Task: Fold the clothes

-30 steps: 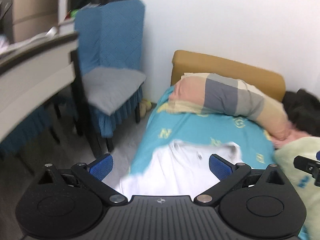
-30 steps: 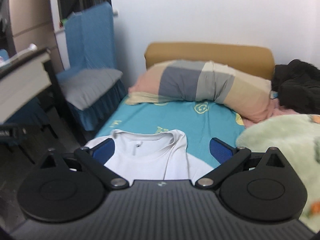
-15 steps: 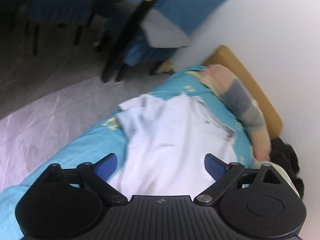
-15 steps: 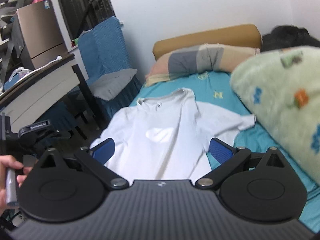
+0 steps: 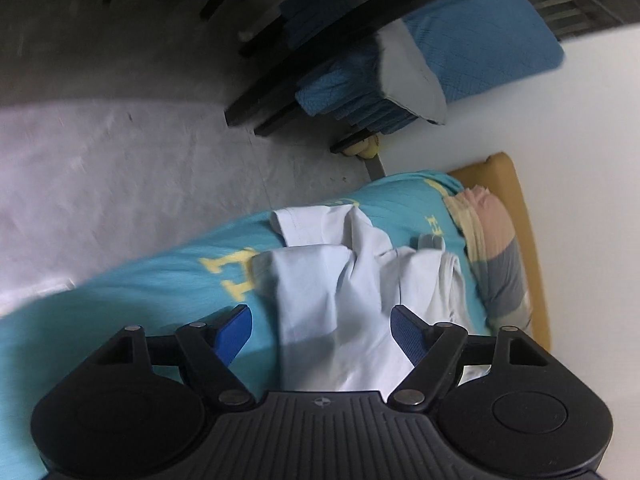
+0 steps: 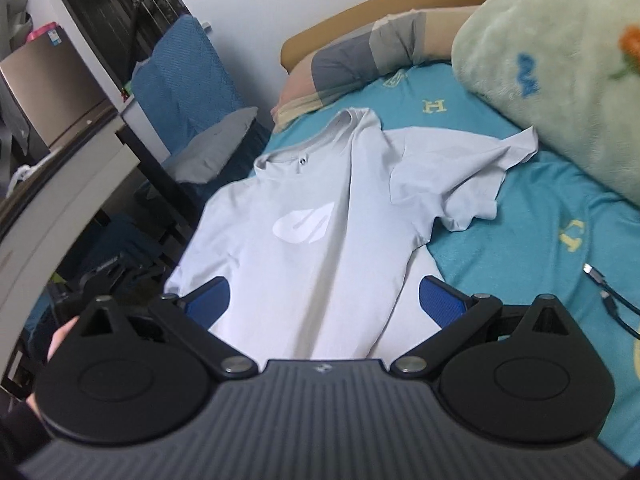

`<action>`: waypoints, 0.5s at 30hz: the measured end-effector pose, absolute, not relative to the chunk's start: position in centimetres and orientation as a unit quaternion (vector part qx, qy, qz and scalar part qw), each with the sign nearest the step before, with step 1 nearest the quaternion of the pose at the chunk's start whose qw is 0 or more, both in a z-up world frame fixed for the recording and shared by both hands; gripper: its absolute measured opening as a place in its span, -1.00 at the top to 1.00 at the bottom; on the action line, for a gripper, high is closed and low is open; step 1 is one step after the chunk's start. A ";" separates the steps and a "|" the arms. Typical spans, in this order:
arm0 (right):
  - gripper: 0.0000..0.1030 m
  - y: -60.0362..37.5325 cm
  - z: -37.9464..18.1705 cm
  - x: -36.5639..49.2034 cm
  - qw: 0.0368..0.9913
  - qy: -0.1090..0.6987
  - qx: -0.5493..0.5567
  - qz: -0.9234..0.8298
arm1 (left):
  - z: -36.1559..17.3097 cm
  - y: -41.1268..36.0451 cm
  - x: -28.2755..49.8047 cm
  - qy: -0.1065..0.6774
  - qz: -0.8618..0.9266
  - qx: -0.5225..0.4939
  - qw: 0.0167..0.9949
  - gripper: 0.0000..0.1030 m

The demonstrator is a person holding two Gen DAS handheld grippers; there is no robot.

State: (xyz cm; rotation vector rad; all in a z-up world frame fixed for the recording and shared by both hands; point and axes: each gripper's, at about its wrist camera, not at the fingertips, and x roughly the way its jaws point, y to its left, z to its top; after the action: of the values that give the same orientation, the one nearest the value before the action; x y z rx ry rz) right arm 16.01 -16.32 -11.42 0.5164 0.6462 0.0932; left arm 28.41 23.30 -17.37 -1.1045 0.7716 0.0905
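Note:
A white T-shirt (image 6: 304, 232) with a white chest logo lies face up on the turquoise bed sheet (image 6: 520, 216), collar toward the pillow, its right sleeve crumpled. In the left wrist view the shirt (image 5: 344, 292) lies rumpled near the bed's edge. My left gripper (image 5: 322, 330) is open just above the shirt's side, holding nothing. My right gripper (image 6: 326, 300) is open over the shirt's lower body, holding nothing.
A striped pillow (image 6: 360, 60) and tan headboard (image 6: 384, 4) lie at the bed's head. A green fuzzy blanket (image 6: 560, 64) lies at the right. A black cable (image 6: 612, 300) lies on the sheet. A blue-covered chair (image 6: 188, 92) and a desk (image 6: 60, 184) stand left of the bed.
My left gripper has swung round and tilted down over the shirt's side at the bed's edge. My right gripper has come closer over the shirt. Both stayed open.

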 end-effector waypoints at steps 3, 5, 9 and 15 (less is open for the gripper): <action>-0.99 -16.8 -12.9 17.3 0.906 0.329 0.265 0.036 | -18.2 23.1 30.3 0.349 0.047 -0.511 0.784 -0.23; -1.00 -17.6 -13.7 18.0 0.895 0.336 0.291 0.031 | -18.5 23.0 31.3 0.345 0.064 -0.503 0.790 0.09; -1.00 -18.5 -14.2 18.6 0.888 0.336 0.314 0.015 | -18.1 23.8 32.8 0.341 0.103 -0.480 0.802 0.86; -0.99 -19.1 -13.8 18.2 0.905 0.314 0.286 -0.018 | -12.7 22.8 34.6 0.317 0.180 -0.298 0.882 0.86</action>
State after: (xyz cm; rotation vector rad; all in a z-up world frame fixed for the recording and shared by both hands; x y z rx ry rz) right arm 18.25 -19.06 -13.83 0.5907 0.6478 -0.0374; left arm 34.61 22.77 -12.66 -0.6196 0.6600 0.3747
